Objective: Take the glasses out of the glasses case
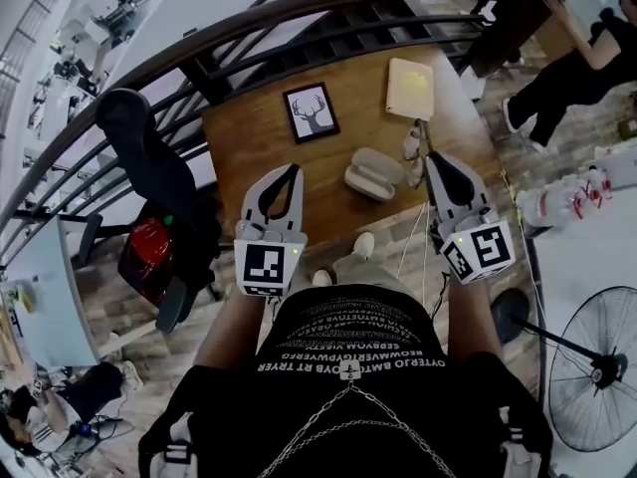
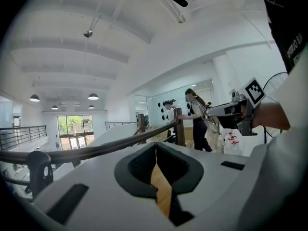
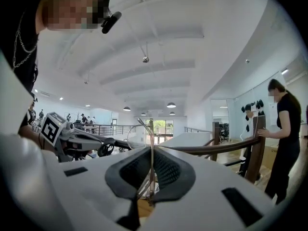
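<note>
The beige glasses case (image 1: 373,174) lies open on the wooden table (image 1: 348,78), between my two raised grippers. My right gripper (image 1: 434,159) (image 3: 150,150) is shut on the thin wire-framed glasses (image 3: 147,129), and the frame sticks up out of the pads. From the left gripper view, the right gripper (image 2: 211,110) is held level in the air, with a round lens (image 2: 211,122) at its tip. My left gripper (image 1: 293,172) (image 2: 155,148) is shut with nothing in it, raised to the left of the case.
A framed deer picture (image 1: 311,113) and a pale pad (image 1: 409,89) lie further back on the table. A dark railing (image 1: 299,13) curves behind it. A black chair (image 1: 149,157) with a red bag (image 1: 147,257) stands at left, a fan (image 1: 595,366) at right, and a person (image 1: 587,53) at upper right.
</note>
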`<state>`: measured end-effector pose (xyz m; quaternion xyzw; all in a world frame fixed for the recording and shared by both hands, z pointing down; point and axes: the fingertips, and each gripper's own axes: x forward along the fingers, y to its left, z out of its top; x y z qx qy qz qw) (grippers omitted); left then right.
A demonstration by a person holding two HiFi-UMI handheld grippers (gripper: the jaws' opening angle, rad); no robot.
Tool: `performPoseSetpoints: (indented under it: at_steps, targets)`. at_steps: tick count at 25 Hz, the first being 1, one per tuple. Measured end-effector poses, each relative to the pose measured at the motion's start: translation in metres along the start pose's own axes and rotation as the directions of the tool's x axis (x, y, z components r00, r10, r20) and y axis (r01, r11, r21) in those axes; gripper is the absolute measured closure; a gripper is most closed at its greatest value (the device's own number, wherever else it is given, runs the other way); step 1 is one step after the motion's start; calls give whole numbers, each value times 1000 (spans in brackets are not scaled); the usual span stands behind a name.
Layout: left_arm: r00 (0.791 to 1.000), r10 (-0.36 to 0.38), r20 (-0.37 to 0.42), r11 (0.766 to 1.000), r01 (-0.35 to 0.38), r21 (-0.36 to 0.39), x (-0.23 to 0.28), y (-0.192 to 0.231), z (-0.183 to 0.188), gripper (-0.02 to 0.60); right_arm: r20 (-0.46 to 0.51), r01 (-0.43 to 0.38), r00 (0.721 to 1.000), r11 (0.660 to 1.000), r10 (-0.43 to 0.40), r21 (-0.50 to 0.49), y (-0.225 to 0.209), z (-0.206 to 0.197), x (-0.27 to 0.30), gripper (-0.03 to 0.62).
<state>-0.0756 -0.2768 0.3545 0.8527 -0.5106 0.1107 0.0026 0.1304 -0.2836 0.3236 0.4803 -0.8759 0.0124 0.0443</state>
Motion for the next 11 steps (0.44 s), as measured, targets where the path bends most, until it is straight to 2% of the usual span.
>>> performPoseSetpoints:
  at_steps: [11]
  targets:
    - [999, -40, -11, 999, 40, -13, 6, -5, -16, 552, -44, 19, 999, 1000, -18, 19, 4, -19, -3, 568]
